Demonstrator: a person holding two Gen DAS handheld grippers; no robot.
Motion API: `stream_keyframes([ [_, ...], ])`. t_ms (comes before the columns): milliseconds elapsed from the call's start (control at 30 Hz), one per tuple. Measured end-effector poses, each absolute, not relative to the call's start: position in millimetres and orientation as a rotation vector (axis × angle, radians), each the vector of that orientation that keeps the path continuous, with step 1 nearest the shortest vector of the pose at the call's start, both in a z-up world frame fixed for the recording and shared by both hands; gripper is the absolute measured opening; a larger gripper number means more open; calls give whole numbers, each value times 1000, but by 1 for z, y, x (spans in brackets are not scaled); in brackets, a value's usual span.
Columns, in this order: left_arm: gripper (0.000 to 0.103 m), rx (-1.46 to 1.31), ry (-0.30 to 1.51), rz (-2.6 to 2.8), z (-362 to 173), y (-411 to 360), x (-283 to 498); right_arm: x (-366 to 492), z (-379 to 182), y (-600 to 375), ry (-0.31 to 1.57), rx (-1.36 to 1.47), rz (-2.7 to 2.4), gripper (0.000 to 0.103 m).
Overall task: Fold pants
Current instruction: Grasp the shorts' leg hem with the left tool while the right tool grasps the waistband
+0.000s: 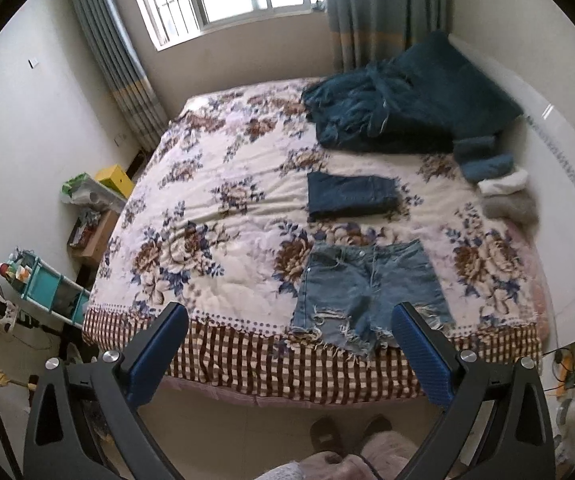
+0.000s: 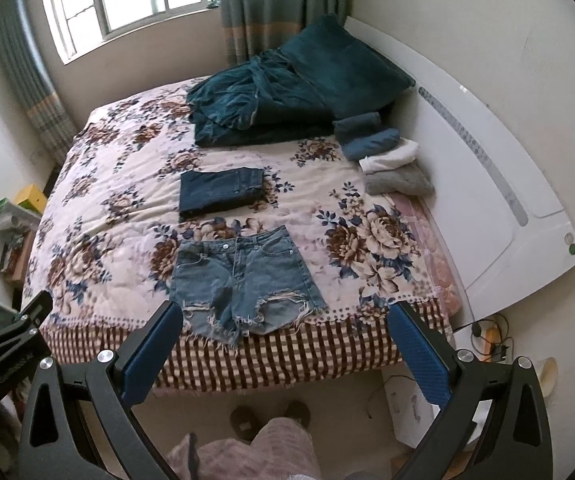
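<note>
Light blue denim shorts [image 1: 367, 288] with frayed hems lie flat near the bed's front edge, waistband away from me; they also show in the right wrist view [image 2: 243, 280]. My left gripper [image 1: 291, 316] is open and empty, held above the bed's front edge in front of the shorts. My right gripper [image 2: 283, 312] is open and empty at about the same height. The left gripper's body shows at the left edge of the right wrist view [image 2: 7, 340].
A folded dark denim piece [image 1: 351, 198] lies behind the shorts. Dark teal bedding [image 1: 407, 108] is piled at the far right by the white headboard [image 2: 499, 184]. Rolled towels [image 2: 387, 152] lie near it. Boxes and a teal shelf [image 1: 47, 288] stand left of the floral bedspread [image 1: 207, 220].
</note>
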State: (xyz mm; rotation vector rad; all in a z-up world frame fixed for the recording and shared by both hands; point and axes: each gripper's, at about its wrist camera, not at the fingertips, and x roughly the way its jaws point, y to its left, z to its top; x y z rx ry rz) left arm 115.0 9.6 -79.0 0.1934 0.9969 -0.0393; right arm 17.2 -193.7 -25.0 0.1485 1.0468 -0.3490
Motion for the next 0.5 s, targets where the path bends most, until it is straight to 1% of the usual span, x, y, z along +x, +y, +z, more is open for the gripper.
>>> stream_keyframes([
  [167,103,224,1065,11,-134,1,147,58,-91,-210,1083,147,-297,103],
  [300,103,228,1130,65,-185,-10,176,98,-156,-241,1184,201,-243,103],
  [367,103,242,1168,98,-217,-21,192,123,-193,-263,1248,215,-206,103],
  [500,103,280,1307,173,-298,-57,222,171,-266,-309,1383,184,-134,103],
])
